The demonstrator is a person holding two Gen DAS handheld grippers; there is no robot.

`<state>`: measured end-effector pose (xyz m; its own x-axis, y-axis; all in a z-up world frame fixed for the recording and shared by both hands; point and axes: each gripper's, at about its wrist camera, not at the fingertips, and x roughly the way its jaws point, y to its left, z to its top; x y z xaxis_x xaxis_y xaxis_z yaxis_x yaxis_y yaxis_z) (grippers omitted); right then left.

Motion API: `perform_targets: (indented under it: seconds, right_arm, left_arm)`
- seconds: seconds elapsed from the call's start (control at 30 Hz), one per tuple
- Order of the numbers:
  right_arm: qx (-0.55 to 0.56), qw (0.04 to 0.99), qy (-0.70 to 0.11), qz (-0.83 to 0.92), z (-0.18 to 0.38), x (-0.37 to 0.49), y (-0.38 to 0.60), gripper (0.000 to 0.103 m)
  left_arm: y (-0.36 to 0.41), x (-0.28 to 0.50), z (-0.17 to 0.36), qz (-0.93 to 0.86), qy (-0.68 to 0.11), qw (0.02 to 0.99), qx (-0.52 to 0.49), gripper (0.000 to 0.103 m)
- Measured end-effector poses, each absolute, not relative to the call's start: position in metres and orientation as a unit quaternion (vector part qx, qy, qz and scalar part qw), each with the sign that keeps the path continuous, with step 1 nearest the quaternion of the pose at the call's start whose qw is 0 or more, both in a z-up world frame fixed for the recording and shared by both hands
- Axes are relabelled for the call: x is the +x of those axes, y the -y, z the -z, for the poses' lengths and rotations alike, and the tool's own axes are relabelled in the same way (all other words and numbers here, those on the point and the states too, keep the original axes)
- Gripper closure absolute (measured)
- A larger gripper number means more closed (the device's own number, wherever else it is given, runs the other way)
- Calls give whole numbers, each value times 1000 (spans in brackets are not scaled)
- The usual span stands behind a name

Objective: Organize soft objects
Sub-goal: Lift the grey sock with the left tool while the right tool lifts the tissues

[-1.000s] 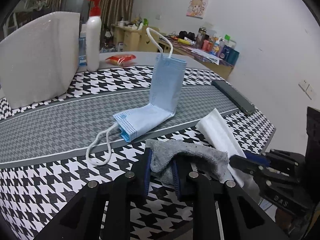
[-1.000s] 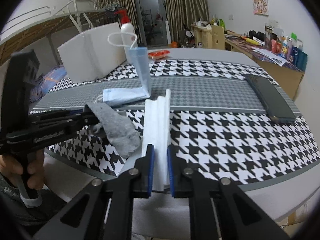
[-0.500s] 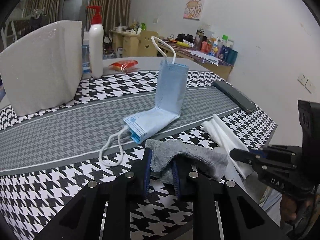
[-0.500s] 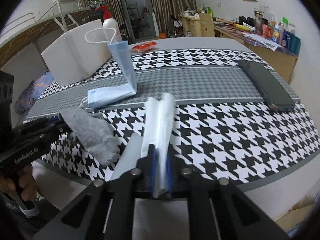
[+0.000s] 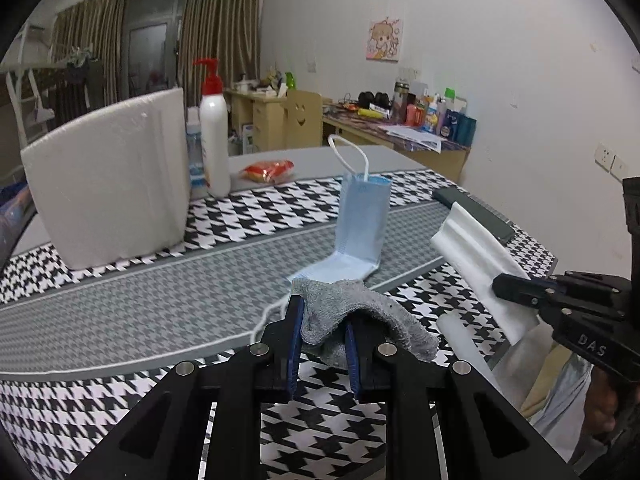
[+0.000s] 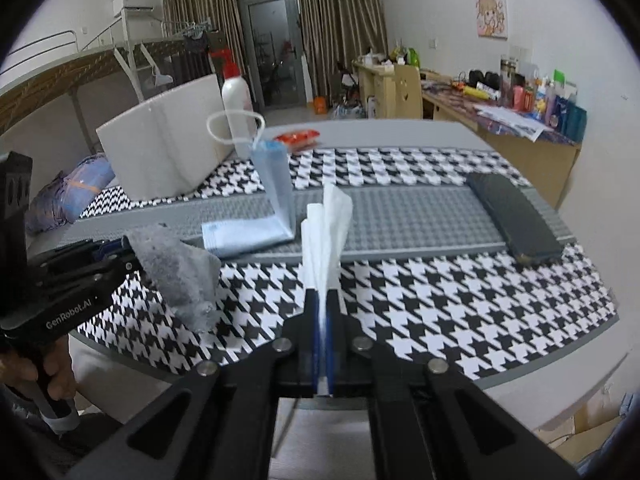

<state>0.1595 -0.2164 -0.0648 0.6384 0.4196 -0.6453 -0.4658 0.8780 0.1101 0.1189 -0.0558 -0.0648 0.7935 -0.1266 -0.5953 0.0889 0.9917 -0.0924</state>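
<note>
My left gripper (image 5: pixel 322 320) is shut on a grey cloth (image 5: pixel 356 312) and holds it above the table's near edge; the cloth (image 6: pixel 176 268) hangs from that gripper (image 6: pixel 130 250) in the right wrist view. My right gripper (image 6: pixel 323 300) is shut on a folded white tissue (image 6: pixel 326 236), lifted off the table; the tissue (image 5: pixel 476 256) and the gripper (image 5: pixel 504 282) also show at the right of the left wrist view. A blue face mask (image 5: pixel 356 228) lies on the houndstooth table with one half standing upright (image 6: pixel 272 196).
A white foam block (image 5: pixel 108 180) and a pump bottle (image 5: pixel 214 136) stand at the back left. A red snack packet (image 5: pixel 268 170) lies behind the mask. A dark flat phone-like object (image 6: pixel 514 216) lies at the right. The table edge (image 6: pixel 520 364) is close below.
Both grippers have risen from the table. The white tissue has come off the surface with the right gripper, and the grey cloth has lifted with the left.
</note>
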Motion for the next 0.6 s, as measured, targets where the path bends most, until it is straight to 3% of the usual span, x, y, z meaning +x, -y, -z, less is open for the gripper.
perform_targets:
  seconds: [0.6]
  right_arm:
    - [-23, 909, -306, -283, 39, 155, 192, 98]
  left_arm:
    - [33, 109, 37, 23, -275, 961, -9, 82]
